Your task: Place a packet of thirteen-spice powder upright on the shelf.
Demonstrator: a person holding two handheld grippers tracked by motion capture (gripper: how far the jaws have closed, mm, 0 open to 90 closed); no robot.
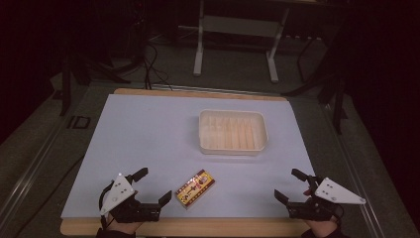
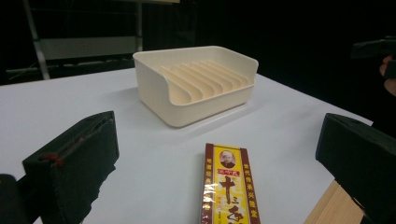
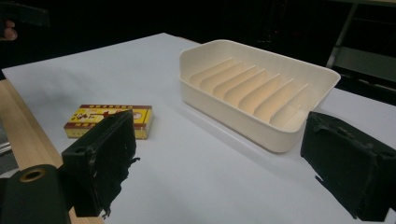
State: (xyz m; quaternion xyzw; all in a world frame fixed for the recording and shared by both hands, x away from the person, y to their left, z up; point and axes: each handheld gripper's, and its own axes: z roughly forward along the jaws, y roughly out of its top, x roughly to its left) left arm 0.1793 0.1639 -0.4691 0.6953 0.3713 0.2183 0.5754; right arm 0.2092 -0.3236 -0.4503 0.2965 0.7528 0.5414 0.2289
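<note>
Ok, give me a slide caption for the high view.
Two open grippers, left and right, flank a yellow box before an empty ridged tray.

White table sheet [image 1: 148, 144], wooden table edge [image 1: 198, 227], grey metal stand [image 1: 237, 29] behind, dark floor cables [image 1: 153, 64]

Seen from above: a pale sheet [image 1: 148, 144] covering a wooden table [image 1: 198, 227], bare wood showing along the near edge. Toward the far right of the sheet, a cream ribbed tray [image 1: 233, 147], with nothing in it. Nearer, about midway along the near side, a yellow-and-red box [image 1: 195, 188], lying flat and turned at a slant. Just left of the box, not touching it, the left gripper [image 1: 153, 186], jaws spread with nothing between them. Well apart at the near right corner, the right gripper [image 1: 290, 185], jaws likewise spread and holding nothing. Beyond the table, a dark floor with cables and a metal frame's legs [image 1: 235, 49].
</note>
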